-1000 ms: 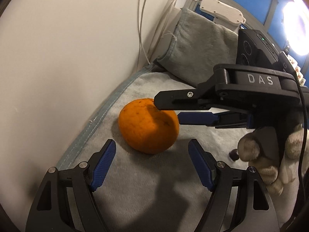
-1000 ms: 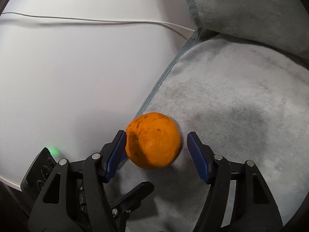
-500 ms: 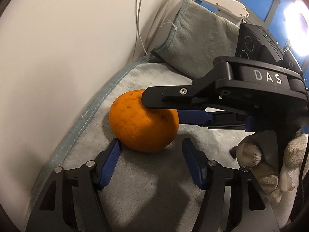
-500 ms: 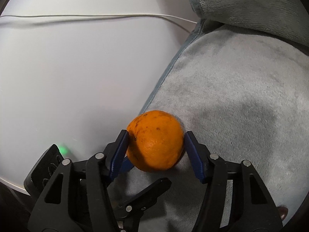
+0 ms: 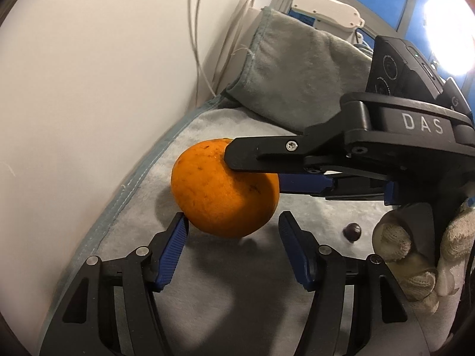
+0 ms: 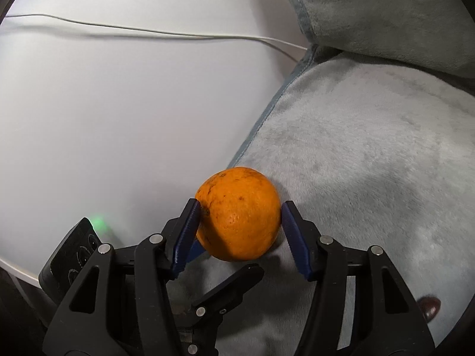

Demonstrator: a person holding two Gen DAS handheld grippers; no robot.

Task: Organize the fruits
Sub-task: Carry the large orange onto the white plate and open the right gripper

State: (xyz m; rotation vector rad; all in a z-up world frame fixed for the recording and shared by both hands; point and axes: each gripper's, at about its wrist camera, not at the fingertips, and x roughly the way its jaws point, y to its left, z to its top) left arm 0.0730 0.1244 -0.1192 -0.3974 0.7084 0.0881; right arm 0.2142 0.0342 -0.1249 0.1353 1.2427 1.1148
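An orange (image 6: 239,213) sits between the blue pads of my right gripper (image 6: 239,210), which is shut on it from both sides. In the left wrist view the same orange (image 5: 219,195) hangs just above the grey blanket (image 5: 311,216), with a shadow under it. The right gripper's upper finger (image 5: 267,154) lies across its top. My left gripper (image 5: 233,222) is open. Its left pad tip (image 5: 181,222) reaches the orange's lower edge and its right pad stands apart from it. One black finger (image 6: 231,284) of the left gripper shows under the orange in the right wrist view.
A small dark fruit (image 5: 351,233) lies on the blanket to the right, beside a gloved hand (image 5: 394,243). A folded grey cushion (image 5: 297,74) rises behind. A white surface (image 6: 118,103) with a white cable (image 6: 178,34) runs along the blanket's left edge. A white power strip (image 5: 323,12) sits behind.
My right gripper's pads have come together onto the orange. The left gripper's jaws have narrowed, and the orange now sits at their tips, slightly off the blanket.
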